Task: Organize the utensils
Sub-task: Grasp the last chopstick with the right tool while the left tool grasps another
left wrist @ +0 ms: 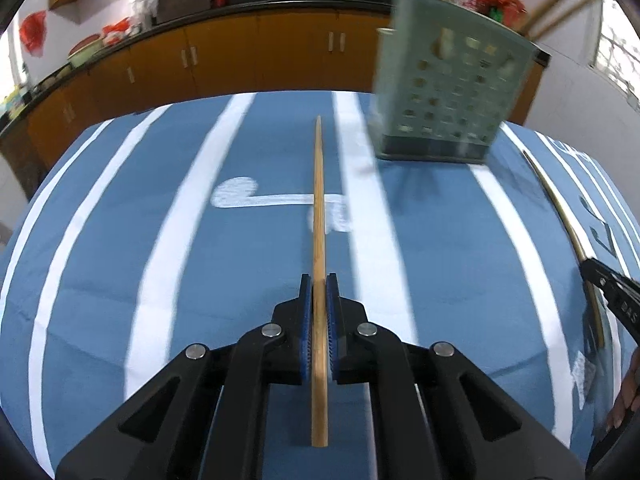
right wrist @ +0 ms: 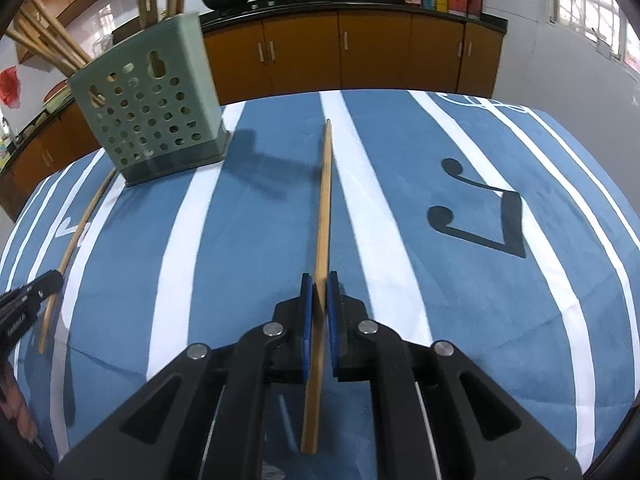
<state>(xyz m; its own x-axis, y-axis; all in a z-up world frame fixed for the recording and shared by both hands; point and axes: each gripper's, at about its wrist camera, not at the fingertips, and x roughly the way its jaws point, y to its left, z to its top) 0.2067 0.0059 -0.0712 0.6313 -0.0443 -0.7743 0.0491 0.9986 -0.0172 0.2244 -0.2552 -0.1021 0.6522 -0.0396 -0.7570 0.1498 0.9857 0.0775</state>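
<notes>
My left gripper [left wrist: 319, 280] is shut on a wooden chopstick [left wrist: 318, 200] that points forward above the blue striped tablecloth. My right gripper [right wrist: 319, 278] is shut on another wooden chopstick [right wrist: 325, 200], also pointing forward. A green perforated utensil holder [left wrist: 448, 80] stands at the far right in the left wrist view and at the far left in the right wrist view [right wrist: 152, 104], with several chopsticks standing in it. Each view shows the other gripper with its chopstick at the side: the right gripper [left wrist: 612, 296] and the left gripper [right wrist: 28, 300].
The blue tablecloth with white stripes [right wrist: 400, 240] covers the table. Orange cabinets with a dark counter [right wrist: 360, 48] run along the back wall, carrying woks and jars. The table's far edge lies just behind the holder.
</notes>
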